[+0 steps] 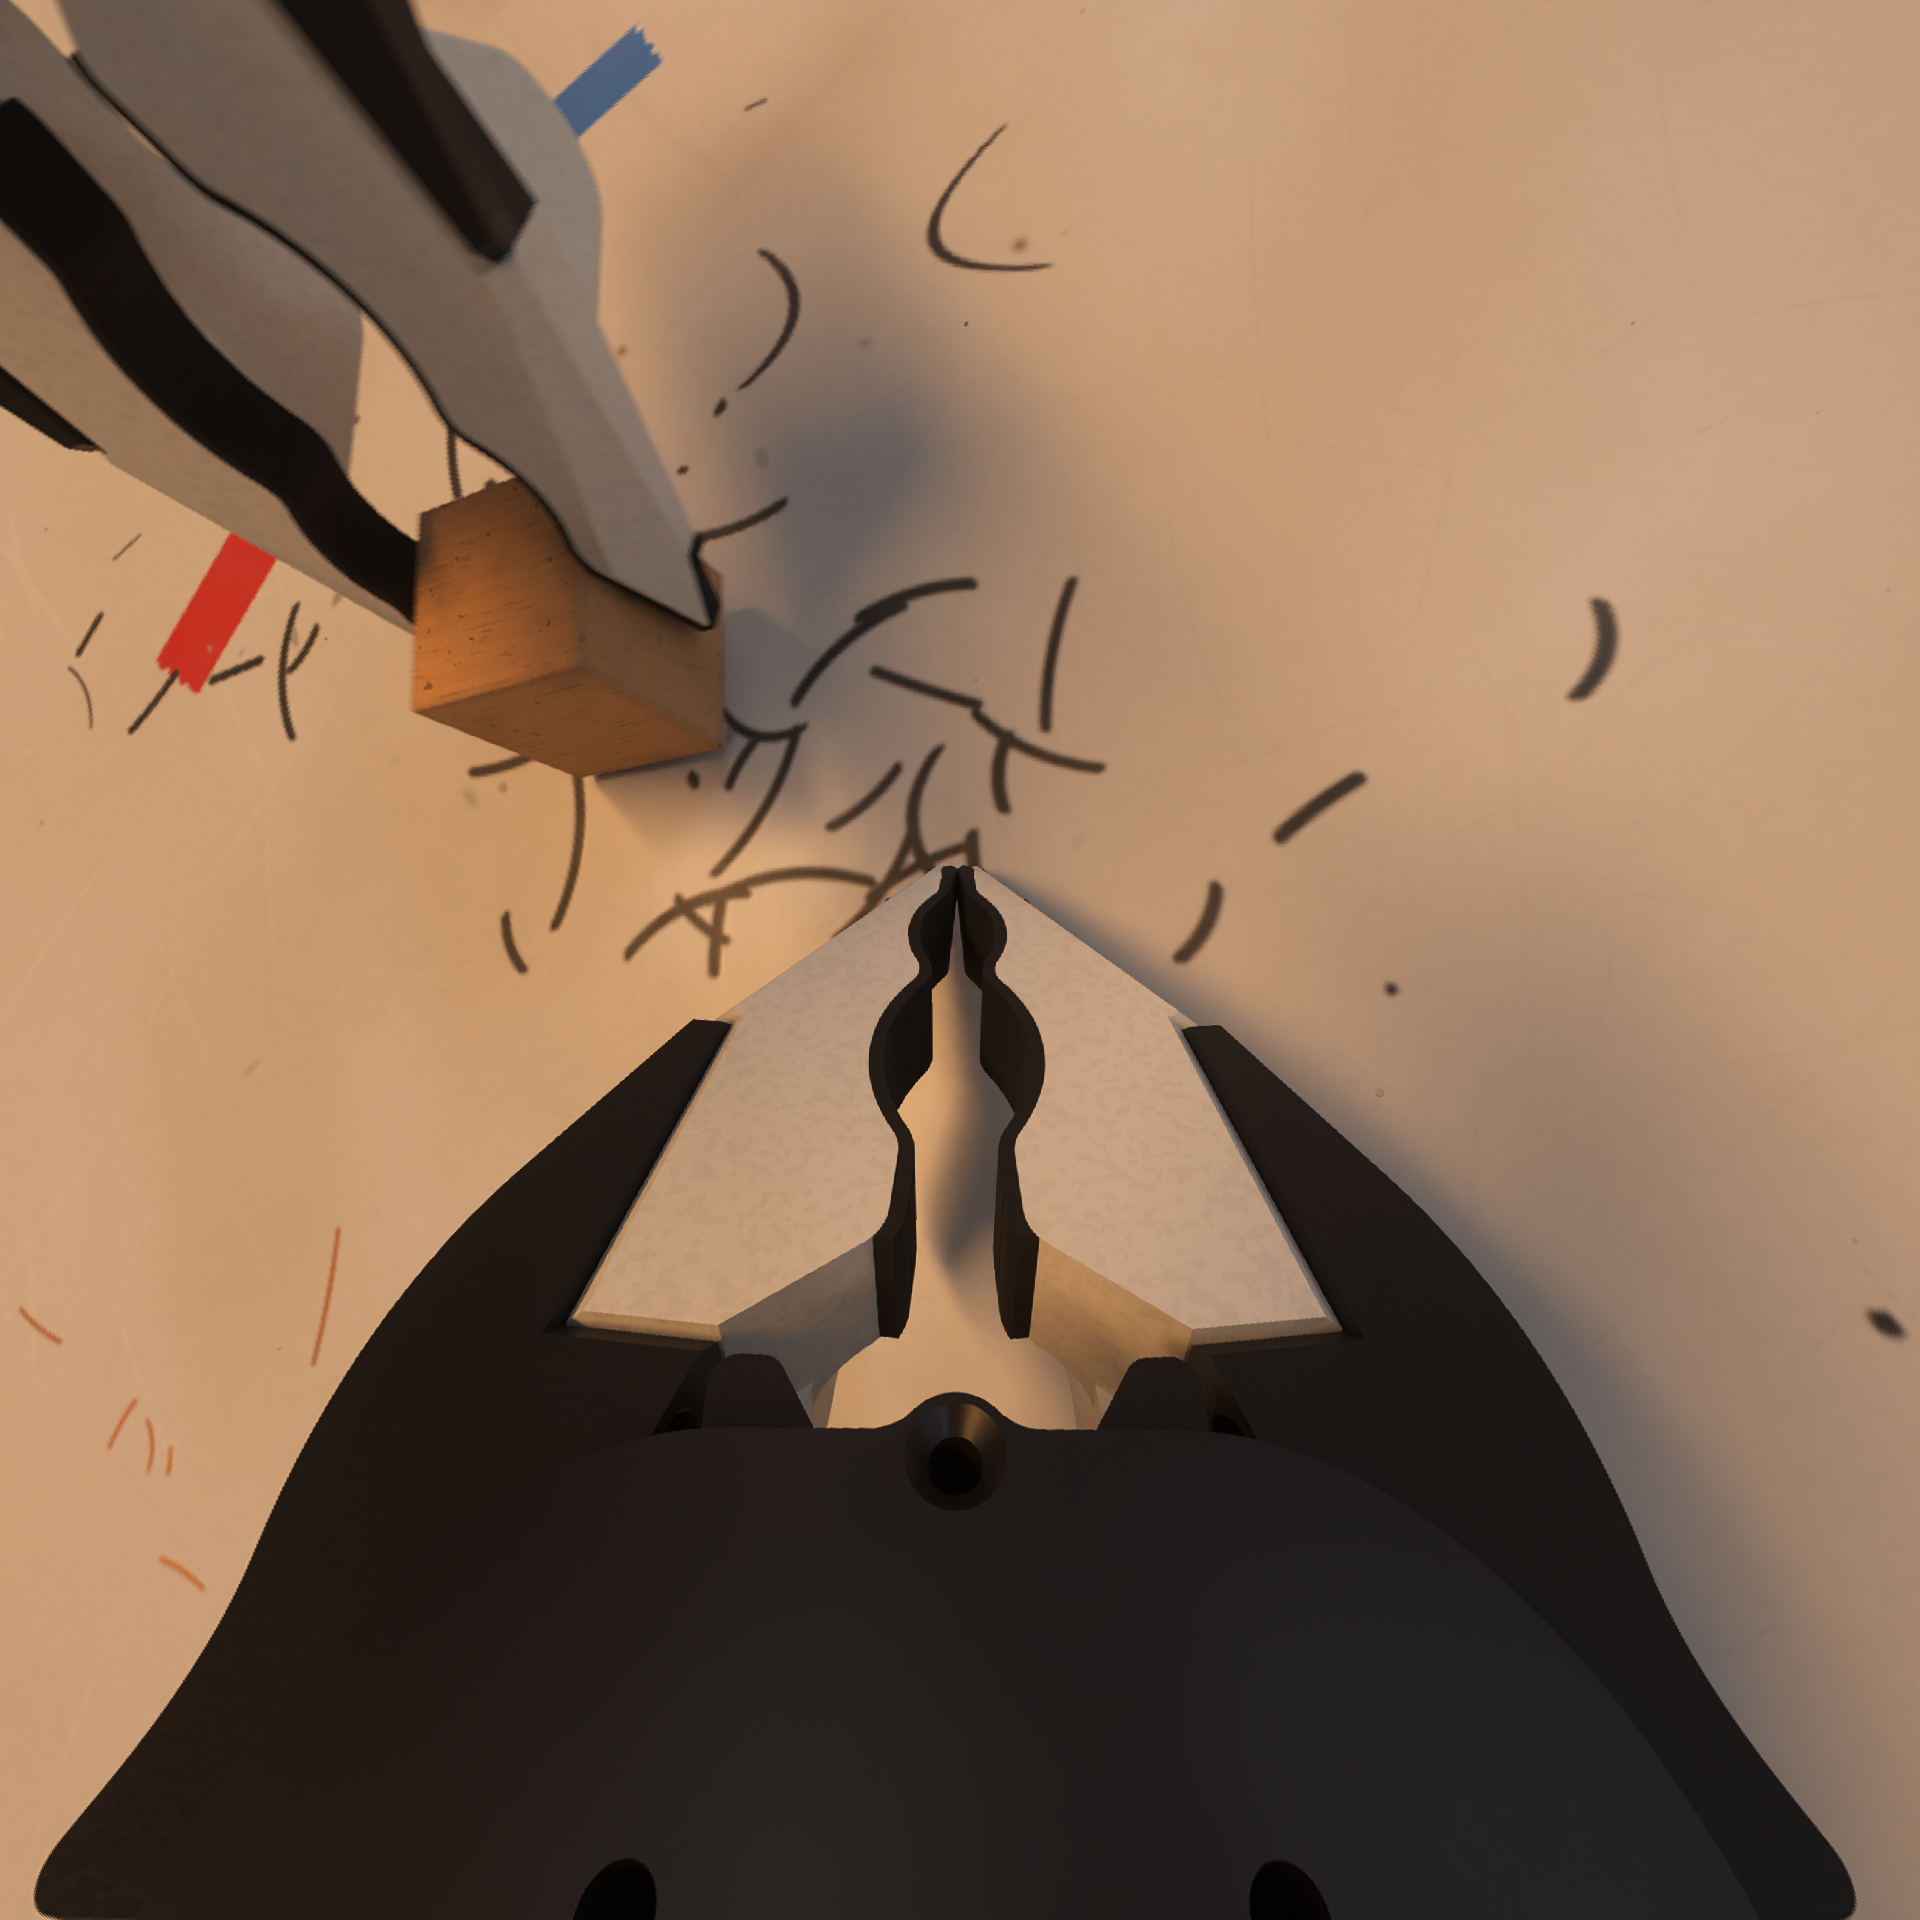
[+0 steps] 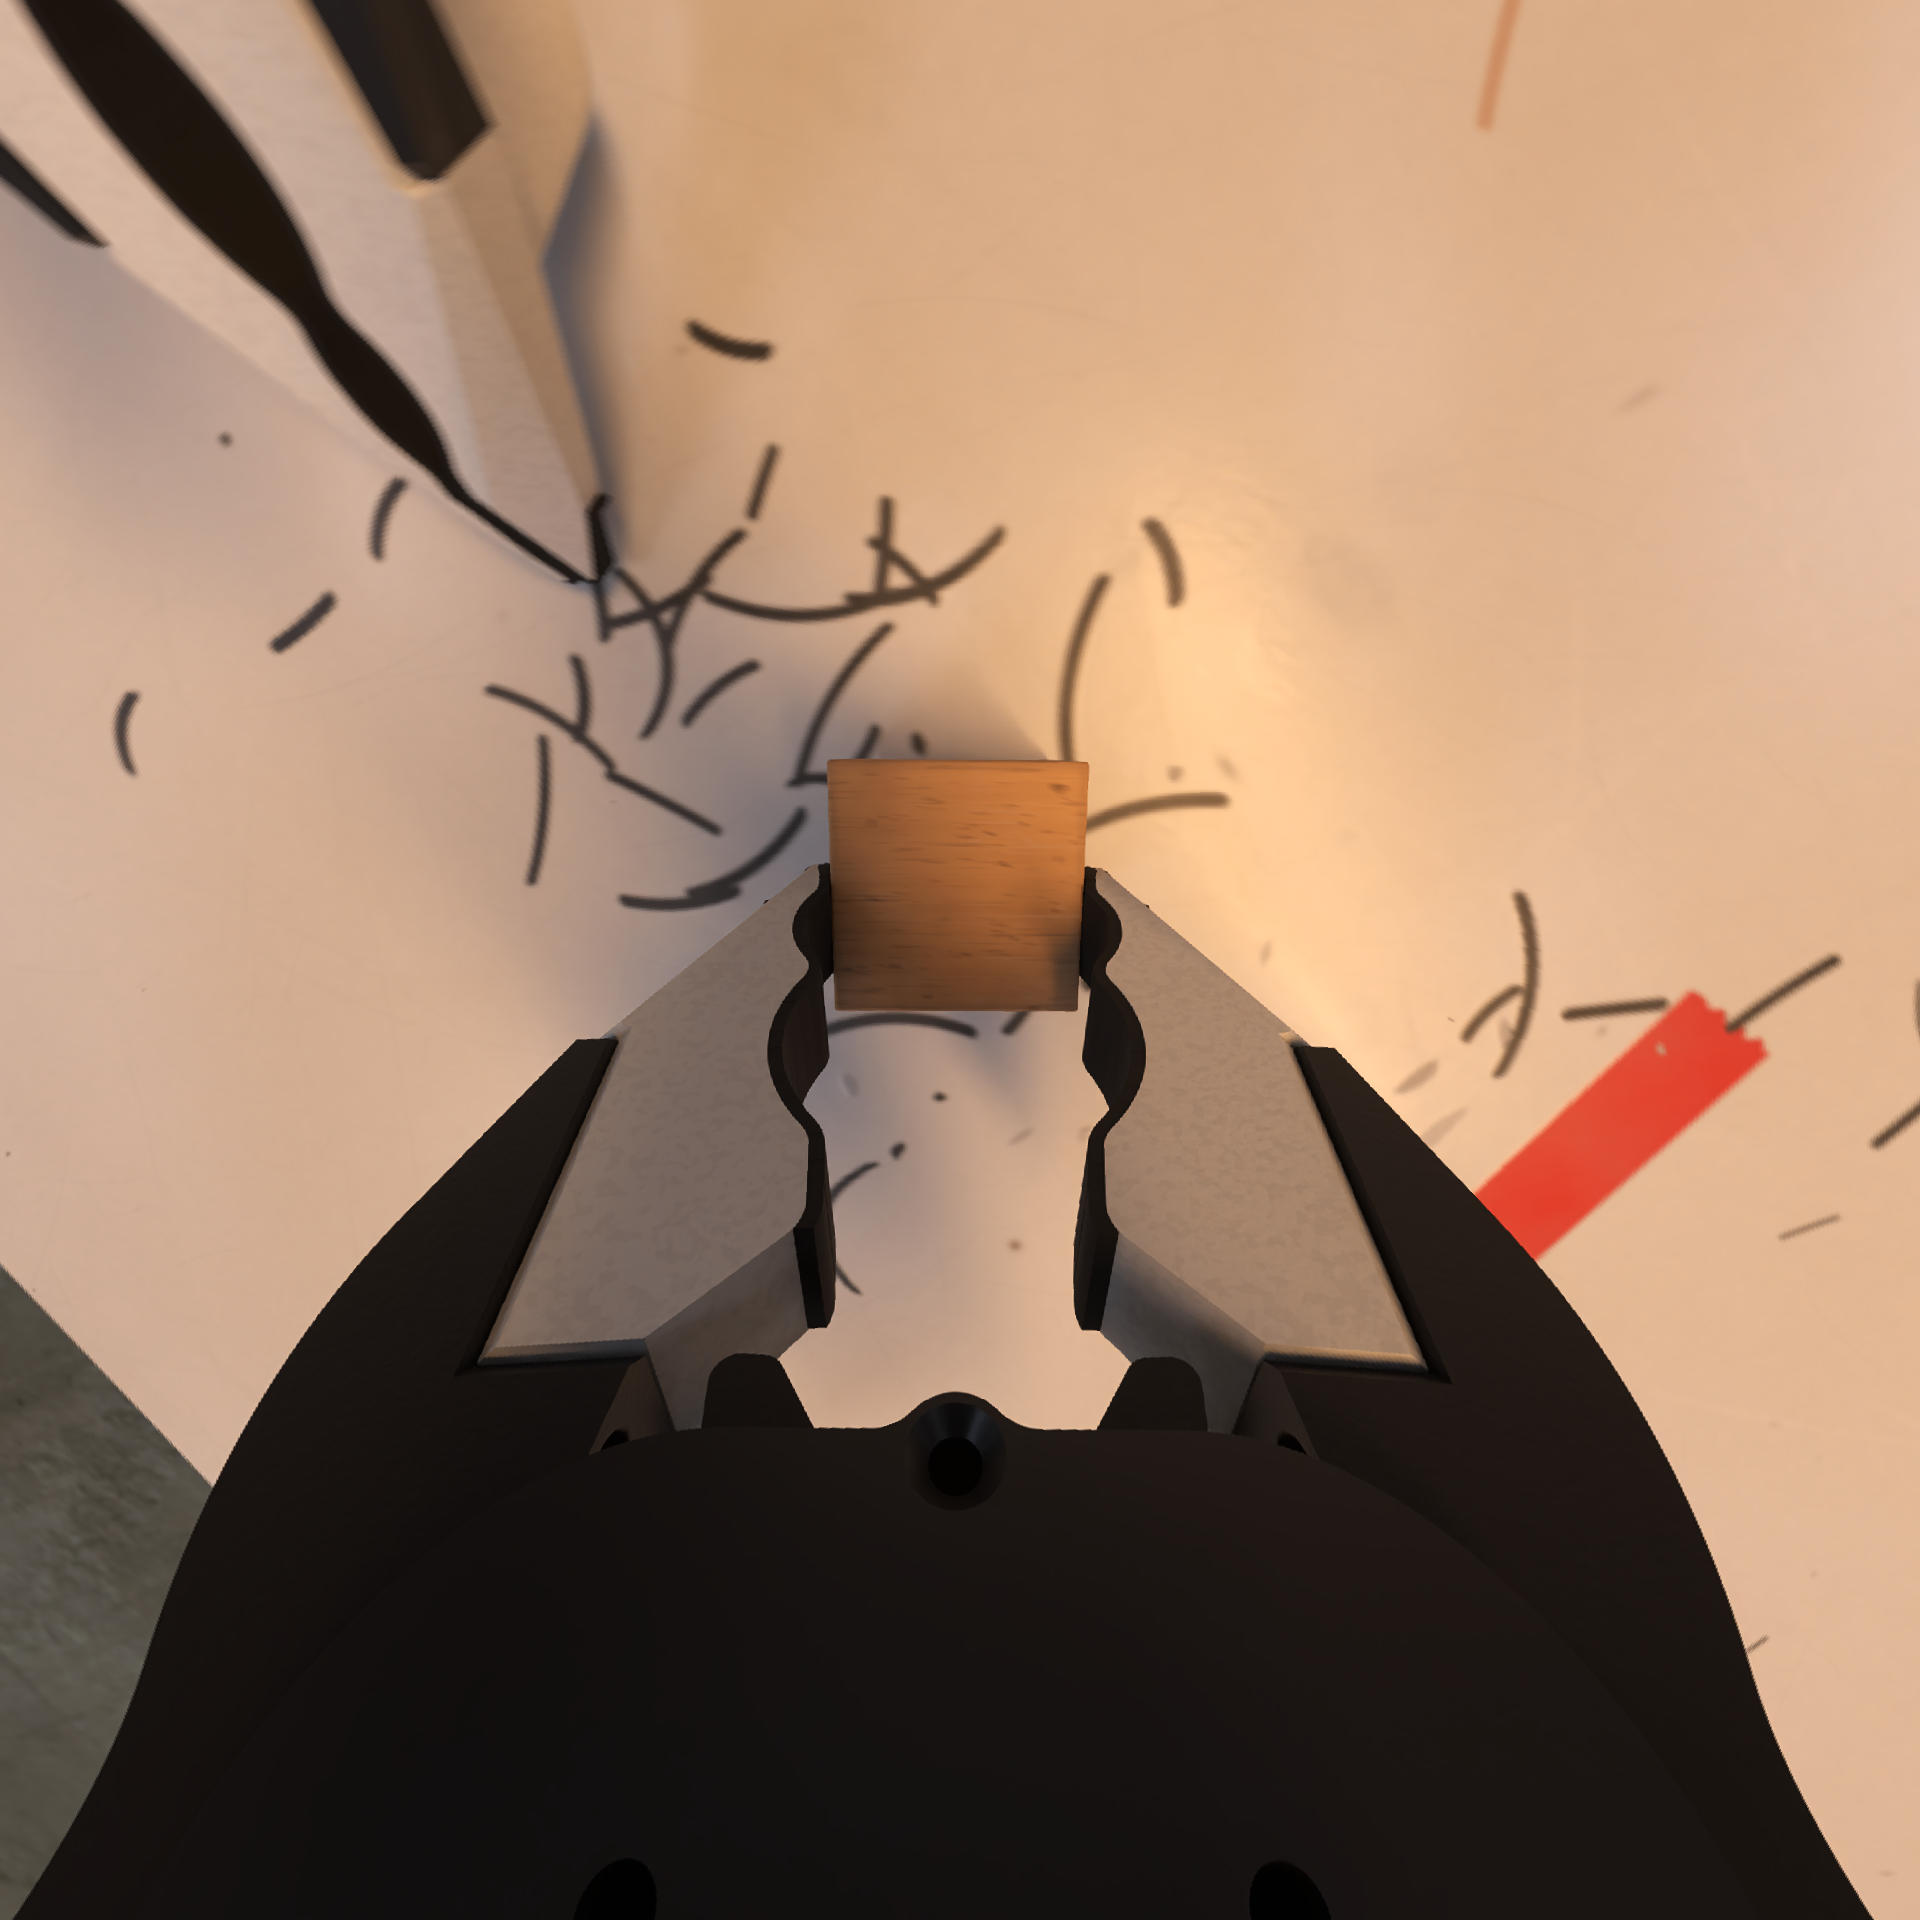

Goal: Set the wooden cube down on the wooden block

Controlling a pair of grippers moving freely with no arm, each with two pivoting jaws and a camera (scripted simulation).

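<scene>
One wooden piece in sight — the wooden cube (image 2: 958, 883), pinched at the right gripper (image 2: 956, 925) fingertips above the scribbled tabletop (image 2: 1455, 520). No wooden block visible, so I'd find it first, then lower the cube flat. Left gripper (image 1: 957, 883), near the cube, is closed and empty. Smooth grain, sharp square edges — should sit stable.

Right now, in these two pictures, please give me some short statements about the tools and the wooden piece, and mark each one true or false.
1. The right tool grips the wooden cube between its fingertips. True.
2. The left tool holds a wooden piece. False: its fingertips meet on nothing.
3. A red strip lies on the table. True.
4. The table is clean. False: dark scribbles cover it.
5. A second wooden block is in view. False: only one wooden piece shows.
</scene>
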